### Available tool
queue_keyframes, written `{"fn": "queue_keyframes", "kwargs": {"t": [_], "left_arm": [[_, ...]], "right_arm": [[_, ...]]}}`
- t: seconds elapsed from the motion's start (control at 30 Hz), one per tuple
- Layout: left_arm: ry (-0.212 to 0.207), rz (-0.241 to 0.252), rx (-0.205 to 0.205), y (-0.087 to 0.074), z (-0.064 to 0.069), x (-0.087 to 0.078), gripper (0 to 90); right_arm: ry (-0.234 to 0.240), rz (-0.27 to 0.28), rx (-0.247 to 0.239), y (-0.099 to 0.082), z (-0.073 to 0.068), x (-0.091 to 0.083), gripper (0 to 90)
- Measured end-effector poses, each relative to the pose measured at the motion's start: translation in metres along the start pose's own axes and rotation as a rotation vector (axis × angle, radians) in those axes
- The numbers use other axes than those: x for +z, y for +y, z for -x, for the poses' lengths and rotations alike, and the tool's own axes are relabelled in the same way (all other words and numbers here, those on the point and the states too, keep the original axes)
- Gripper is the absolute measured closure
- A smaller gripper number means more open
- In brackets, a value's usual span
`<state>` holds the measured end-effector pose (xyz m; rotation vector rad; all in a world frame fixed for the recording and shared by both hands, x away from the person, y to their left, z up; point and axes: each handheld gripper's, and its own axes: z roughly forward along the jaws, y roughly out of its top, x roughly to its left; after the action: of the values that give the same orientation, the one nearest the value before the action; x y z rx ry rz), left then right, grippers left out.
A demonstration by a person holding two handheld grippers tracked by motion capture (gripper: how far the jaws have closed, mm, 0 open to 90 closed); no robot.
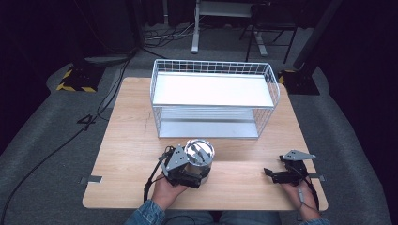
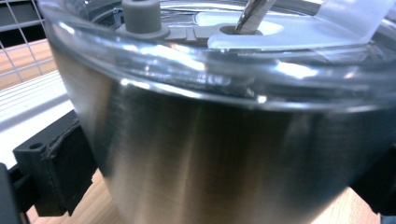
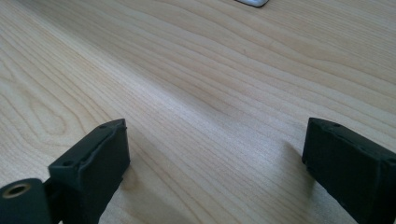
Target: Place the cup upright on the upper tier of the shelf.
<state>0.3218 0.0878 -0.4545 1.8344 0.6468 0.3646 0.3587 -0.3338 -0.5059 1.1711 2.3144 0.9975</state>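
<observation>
While my left gripper (image 1: 187, 169) squeezes the shiny steel pot (image 1: 199, 159) from both sides, the pot sits near the front of the wooden table (image 1: 131, 140), at about 6 o'clock from the white wire shelf rack (image 1: 213, 98). In the left gripper view I see the pot's (image 2: 210, 154) clear lid (image 2: 233, 74) with a grey knob (image 2: 141, 16) on top, and my black jaws hug the metal wall.

My right gripper (image 1: 268, 172) rests at about 3 o'clock from the pot, well apart from it. Its jaws are spread wide with nothing between them, just bare wood.

I think the job is to put the pot on the rack. Grabbing it looks done. Lifting it and setting it on a shelf is not yet done, and both shelves look bare.

Around the table is grey carpet (image 1: 42, 140) with black cables (image 1: 56, 150) on it. At 12 o'clock the room is dark, with table legs (image 1: 195, 28) and a stand with yellow and black stripes (image 1: 75, 82).
</observation>
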Motion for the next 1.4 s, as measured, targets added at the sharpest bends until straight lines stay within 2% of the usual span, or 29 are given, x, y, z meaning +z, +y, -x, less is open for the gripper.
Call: {"fn": "queue_keyframes", "kwargs": {"t": [0.3, 0.63, 0.77, 0.93, 1.23, 1.4], "left_arm": [[0.010, 0.008, 0.001, -0.005, 0.001, 0.006, 0.4], [0.019, 0.017, 0.011, -0.006, 0.002, 0.004, 2.9], [0.022, 0.019, 0.011, -0.006, 0.002, 0.004, 3.2], [0.025, 0.013, 0.009, -0.005, 0.002, 0.004, 3.3], [0.018, -0.028, 0.005, 0.002, 0.003, 0.001, 3.5], [0.014, -0.022, 0.013, 0.007, 0.003, -0.004, 3.5]], "right_arm": [[-0.001, 0.001, 0.001, 0.000, 0.000, 0.000, 8.2], [0.000, 0.005, -0.001, 0.000, 0.000, -0.001, 10.0], [0.006, 0.014, -0.010, -0.001, 0.000, -0.001, 14.5], [0.012, 0.017, -0.016, -0.001, -0.001, -0.002, 15.7], [0.013, 0.016, -0.016, -0.001, -0.001, -0.002, 15.6], [0.012, 0.015, -0.016, -0.001, -0.001, -0.002, 15.4]]}}
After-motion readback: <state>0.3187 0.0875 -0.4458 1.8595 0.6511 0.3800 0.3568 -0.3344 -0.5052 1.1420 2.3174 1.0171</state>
